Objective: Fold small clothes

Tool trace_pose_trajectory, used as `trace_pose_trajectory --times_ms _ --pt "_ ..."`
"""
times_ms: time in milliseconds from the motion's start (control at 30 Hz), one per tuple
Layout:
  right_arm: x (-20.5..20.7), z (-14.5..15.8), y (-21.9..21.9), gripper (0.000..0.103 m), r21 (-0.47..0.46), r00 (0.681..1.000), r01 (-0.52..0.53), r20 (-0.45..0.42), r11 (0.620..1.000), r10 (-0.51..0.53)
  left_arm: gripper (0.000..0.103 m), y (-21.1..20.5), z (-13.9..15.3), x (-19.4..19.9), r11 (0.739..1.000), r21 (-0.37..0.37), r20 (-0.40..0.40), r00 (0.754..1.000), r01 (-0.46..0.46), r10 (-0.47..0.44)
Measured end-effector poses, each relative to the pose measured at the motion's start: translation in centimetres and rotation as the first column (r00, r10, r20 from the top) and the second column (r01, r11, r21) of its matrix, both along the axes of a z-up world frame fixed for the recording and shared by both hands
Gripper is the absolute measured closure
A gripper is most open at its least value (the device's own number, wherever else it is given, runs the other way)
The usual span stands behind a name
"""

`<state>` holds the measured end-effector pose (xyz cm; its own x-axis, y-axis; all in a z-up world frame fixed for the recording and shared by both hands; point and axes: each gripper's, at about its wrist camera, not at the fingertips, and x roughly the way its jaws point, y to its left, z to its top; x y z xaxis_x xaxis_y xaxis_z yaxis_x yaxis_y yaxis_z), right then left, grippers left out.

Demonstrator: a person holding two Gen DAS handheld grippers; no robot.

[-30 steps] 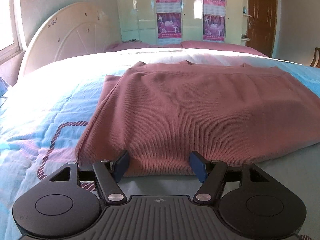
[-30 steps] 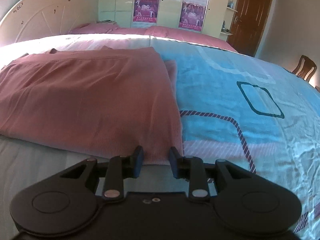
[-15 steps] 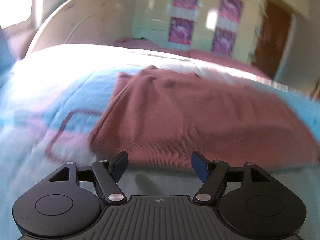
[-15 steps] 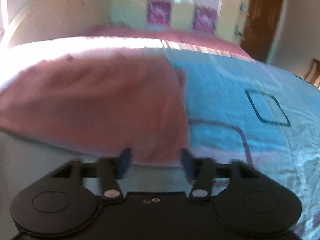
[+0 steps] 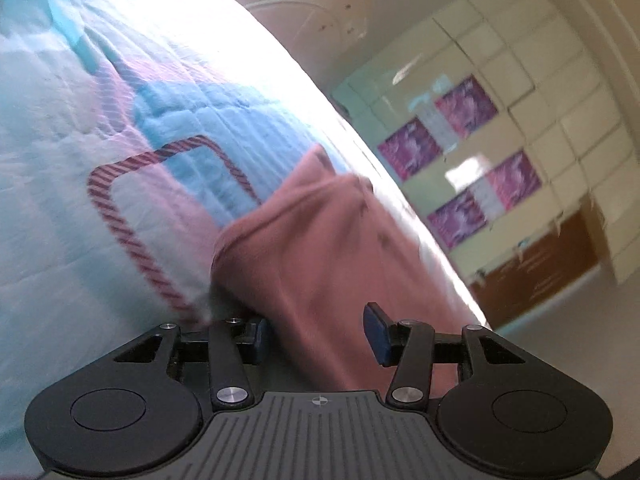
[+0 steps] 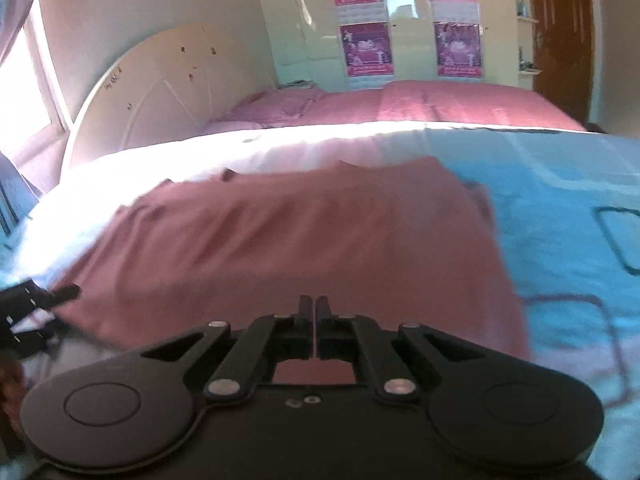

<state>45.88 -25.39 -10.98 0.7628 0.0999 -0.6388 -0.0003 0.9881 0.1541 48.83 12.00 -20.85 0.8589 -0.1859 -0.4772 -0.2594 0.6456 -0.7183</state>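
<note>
A folded dusty-pink knit garment point(image 6: 288, 240) lies flat on the light blue patterned bedspread point(image 6: 560, 208). My right gripper point(image 6: 316, 308) is shut over the garment's near edge; the frames do not show cloth between its fingertips. My left gripper point(image 5: 316, 336) is open, rolled sharply sideways, its jaws astride the garment's point(image 5: 320, 256) near left corner. The left gripper also shows at the left edge of the right wrist view point(image 6: 32, 312).
A cream rounded headboard point(image 6: 168, 96) and pink pillows point(image 6: 400, 104) lie at the far end. Cupboards with purple posters point(image 6: 408, 20) and a brown door point(image 6: 560, 24) stand behind. A window point(image 6: 20, 92) is at the left.
The right gripper went from open to shut and moved left along the garment's near edge. The left gripper rolled sideways and moved to the garment's left corner, still open.
</note>
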Motion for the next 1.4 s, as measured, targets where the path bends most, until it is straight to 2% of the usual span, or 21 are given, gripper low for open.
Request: trace_pose_trajectory --times_ms 100,167,233,267,300,333,400,467,500,533,600,700,767,800,833,967,1033,1100,1167,1267,1400 --pt "3.4 -0.3 2.2 0.101 0.024 0.999 -0.047 0.009 0.999 0.047 0.054 0.3 -0.5 1.6 0.998 -0.046 0.028 0.999 -0.034 0.035" --pt "5.3 -0.6 3.5 0.101 0.023 0.997 -0.072 0.009 0.997 0.072 0.06 0.1 -0.9 2.7 0.998 -0.044 0.038 0.998 -0.041 0.043" --pt "6.9 -1.1 4.5 0.101 0.027 0.996 -0.093 0.004 0.995 0.093 0.091 0.2 -1.6 3.6 0.997 -0.049 0.013 0.998 -0.06 0.06" --pt "7.4 -1.4 4.9 0.101 0.024 0.995 -0.098 -0.002 0.995 0.098 0.095 0.5 -2.0 3.8 0.994 -0.083 0.004 0.997 -0.076 0.077" --pt "7.9 -1.7 5.3 0.101 0.022 0.995 -0.102 -0.011 0.995 0.102 0.095 0.7 -1.9 3.6 0.989 -0.109 0.033 0.994 -0.099 0.104" --pt "8.1 -1.8 5.6 0.102 0.022 0.994 -0.106 -0.017 0.994 0.106 0.095 0.6 -1.2 3.1 0.989 -0.102 0.088 0.989 -0.105 0.114" --pt "8.4 -2.4 5.9 0.102 0.003 0.993 -0.114 -0.029 0.993 0.114 0.095 0.2 -0.1 2.8 0.996 -0.046 0.141 0.987 -0.075 0.08" --pt "9.0 -4.0 5.9 0.103 0.005 0.988 -0.118 -0.096 0.993 0.118 0.095 0.3 -1.1 3.6 0.998 -0.014 0.073 0.995 -0.065 0.066" --pt "9.2 -4.9 5.9 0.103 -0.003 0.985 -0.116 -0.127 0.993 0.115 0.095 0.5 -1.8 4.0 0.997 -0.029 0.037 0.997 -0.072 0.073" --pt "9.1 -5.0 5.8 0.103 0.0 0.987 -0.114 -0.113 0.993 0.113 0.093 1.0 -2.4 4.2 0.993 -0.08 0.026 0.996 -0.084 0.086" --pt "9.0 -4.2 5.9 0.101 -0.003 0.988 -0.112 -0.108 0.994 0.111 0.088 1.3 -2.3 4.6 0.991 -0.084 0.024 0.994 -0.102 0.105" --pt "8.3 -3.2 6.2 0.1 -0.002 0.989 -0.136 -0.057 0.991 0.136 0.086 1.6 -2.4 5.0 0.988 -0.09 0.013 0.992 -0.126 0.128" --pt "9.0 -4.8 6.5 0.103 -0.026 0.98 -0.146 -0.138 0.989 0.141 0.087 1.7 -2.5 5.1 0.984 -0.107 0.011 0.989 -0.145 0.147" --pt "8.9 -5.0 6.5 0.103 -0.04 0.983 -0.152 -0.113 0.988 0.147 0.091 1.8 -2.5 5.0 0.985 -0.1 0.01 0.99 -0.138 0.139" --pt "8.8 -5.0 6.6 0.103 -0.043 0.983 -0.156 -0.11 0.987 0.151 0.095 1.6 -2.3 5.3 0.988 -0.086 0.008 0.992 -0.128 0.129" --pt "8.9 -4.9 6.0 0.103 -0.017 0.98 -0.171 -0.11 0.985 0.168 0.095 -0.3 1.0 5.7 0.998 -0.037 0.101 0.993 -0.058 0.062" --pt "8.9 -4.5 5.0 0.103 0.04 0.981 -0.16 -0.107 0.986 0.163 0.095 -2.1 3.3 6.4 1.0 0.001 0.139 0.99 -0.007 0.007" --pt "8.0 -3.3 2.8 0.099 0.125 0.994 -0.095 -0.04 0.988 0.1 0.095 -4.9 5.8 7.3 0.997 0.05 0.174 0.983 0.057 -0.065" --pt "6.4 -1.9 -0.9 0.099 0.197 1.0 -0.019 0.008 0.98 0.017 0.095 -8.4 8.1 8.5 0.987 0.098 0.196 0.969 0.13 -0.147" --pt "3.9 -0.2 -6.7 0.098 0.236 0.993 0.088 0.058 0.968 -0.104 0.095 -14.1 10.4 9.9 0.96 0.16 0.202 0.944 0.23 -0.259" --pt "1.0 1.5 -14.2 0.097 0.286 0.97 0.198 0.08 0.937 -0.229 0.095 -22.1 11.6 10.5 0.916 0.201 0.182 0.905 0.348 -0.384"
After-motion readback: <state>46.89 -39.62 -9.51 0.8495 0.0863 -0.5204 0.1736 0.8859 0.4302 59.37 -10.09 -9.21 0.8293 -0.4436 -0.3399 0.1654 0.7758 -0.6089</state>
